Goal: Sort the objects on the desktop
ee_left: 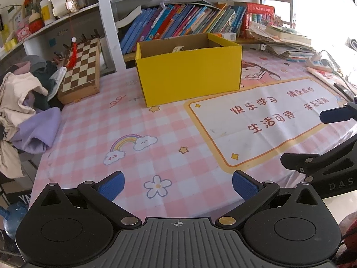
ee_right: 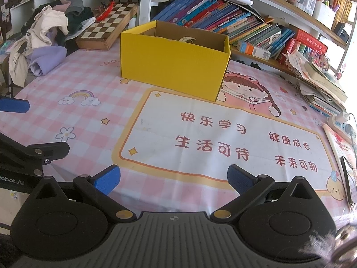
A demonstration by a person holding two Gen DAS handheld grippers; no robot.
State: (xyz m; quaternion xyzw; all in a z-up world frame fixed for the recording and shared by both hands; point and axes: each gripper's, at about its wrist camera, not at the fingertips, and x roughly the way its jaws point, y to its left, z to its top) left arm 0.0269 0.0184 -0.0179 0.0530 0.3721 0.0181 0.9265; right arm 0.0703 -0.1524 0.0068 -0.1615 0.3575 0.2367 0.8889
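pink checked tablecloth [ee_left: 93, 120] bears yellow box [ee_left: 189, 76]; left gripper [ee_left: 178, 184], right gripper [ee_right: 174, 177] both spread, empty

**Legible text on desk mat and grippers**

Desk mat [ee_right: 223, 138], white panel, red chars: 快乐学习, 生活可待, 健康成长, 未来可期. Right gripper [ee_left: 334, 174] body, seen from left wrist cam: "DAS" (cut off). Left gripper [ee_right: 22, 167] body, from right wrist cam: "obot.AI" (partial).

Sunlit bookshelves [ee_right: 234, 20] behind pink-checked desk [ee_right: 93, 76]
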